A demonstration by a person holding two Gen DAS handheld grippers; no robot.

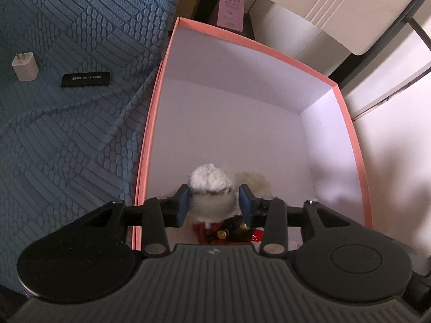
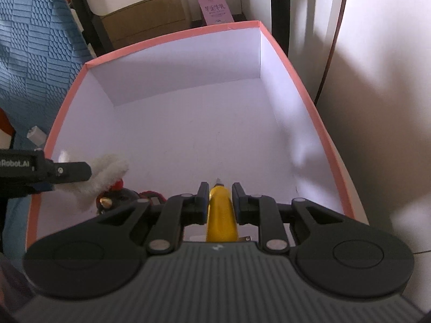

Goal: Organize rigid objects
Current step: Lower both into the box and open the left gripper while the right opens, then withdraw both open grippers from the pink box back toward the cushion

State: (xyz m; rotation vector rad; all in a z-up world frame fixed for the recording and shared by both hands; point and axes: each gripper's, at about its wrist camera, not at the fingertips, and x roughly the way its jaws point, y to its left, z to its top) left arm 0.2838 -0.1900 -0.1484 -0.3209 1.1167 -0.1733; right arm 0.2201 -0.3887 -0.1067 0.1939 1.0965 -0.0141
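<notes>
A pink-rimmed box [image 1: 150, 134] with a white inside lies under both grippers. My left gripper [image 1: 214, 188] is low inside its near end, blue pads on either side of a white fluffy toy [image 1: 210, 180] with red and black trim. A small gap shows at each pad, so it is open. The right wrist view shows the same box [image 2: 309, 102], the toy [image 2: 110, 169] at its near left corner, and a left finger [image 2: 70, 172] beside it. My right gripper [image 2: 218, 185] is shut on a yellow utility knife [image 2: 221, 215], tip pointing into the box.
A blue textured cloth [image 1: 54, 134] lies left of the box, with a white charger plug [image 1: 23, 66] and a black label strip [image 1: 85, 79] on it. A pink carton [image 1: 231, 8] stands beyond the box. White furniture [image 1: 390, 107] is close on the right.
</notes>
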